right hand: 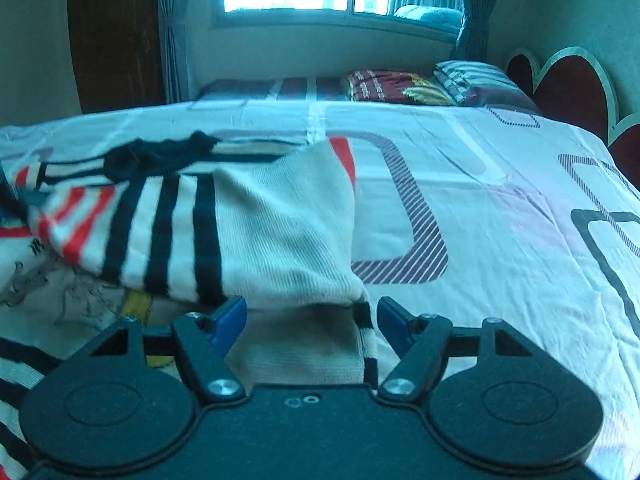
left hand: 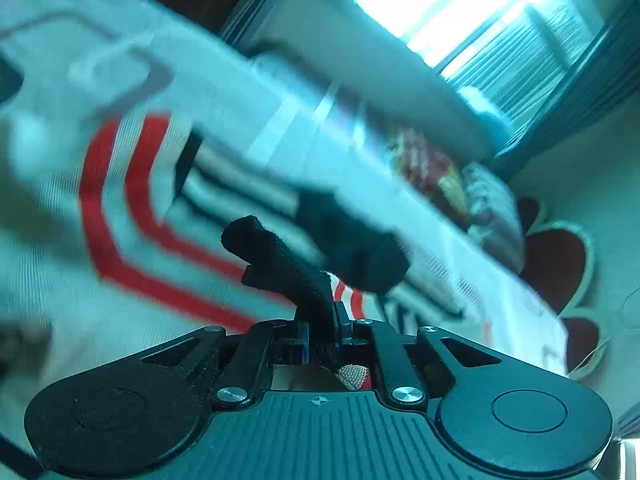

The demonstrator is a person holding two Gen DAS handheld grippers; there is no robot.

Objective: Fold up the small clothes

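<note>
The left gripper point(left hand: 320, 320) is pinching a black knitted edge point(left hand: 280, 256) of the small white ribbed garment with red and navy stripes point(right hand: 248, 216), its jaws closed tight on the cloth. The garment is lying on the white patterned bedsheet point(right hand: 500, 200). The right gripper point(right hand: 312, 320) is angling down at the garment's cream hem, which is sitting between its parted blue fingertips point(right hand: 230, 316).
</note>
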